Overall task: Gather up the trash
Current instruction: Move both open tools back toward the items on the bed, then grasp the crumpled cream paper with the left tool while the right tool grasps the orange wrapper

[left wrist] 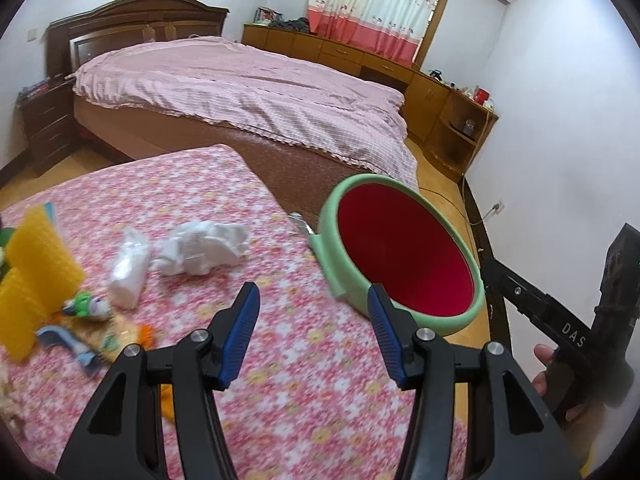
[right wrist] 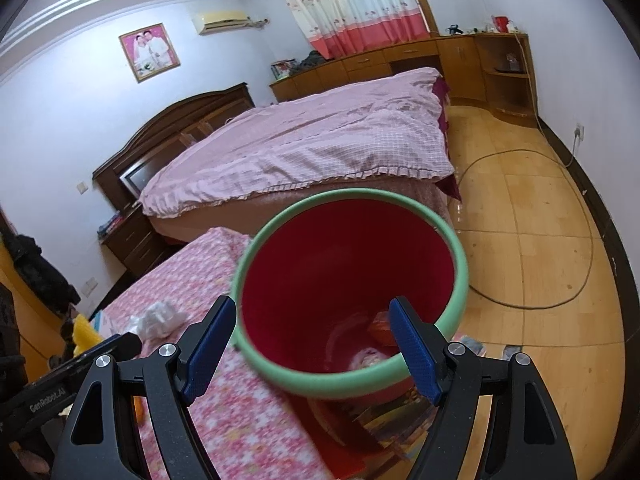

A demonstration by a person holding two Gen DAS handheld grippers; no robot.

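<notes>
A red bin with a green rim [left wrist: 404, 256] stands at the right edge of a table with a pink flowered cloth [left wrist: 256, 360]; the right wrist view looks down into the bin [right wrist: 344, 264], which holds some wrappers at the bottom. Crumpled white tissues [left wrist: 204, 246] and a white plastic wrapper [left wrist: 128, 272] lie on the cloth, also visible in the right wrist view [right wrist: 156, 318]. My left gripper [left wrist: 312, 334] is open and empty above the cloth, nearer than the tissues. My right gripper [right wrist: 312, 348] is open and empty, over the bin's near rim.
Yellow sponges [left wrist: 36, 276], a small toy figure [left wrist: 86, 306] and other bits lie at the table's left. A large bed with a pink cover [left wrist: 248, 96] stands behind. A cable [right wrist: 576, 248] runs over the wooden floor right of the bin.
</notes>
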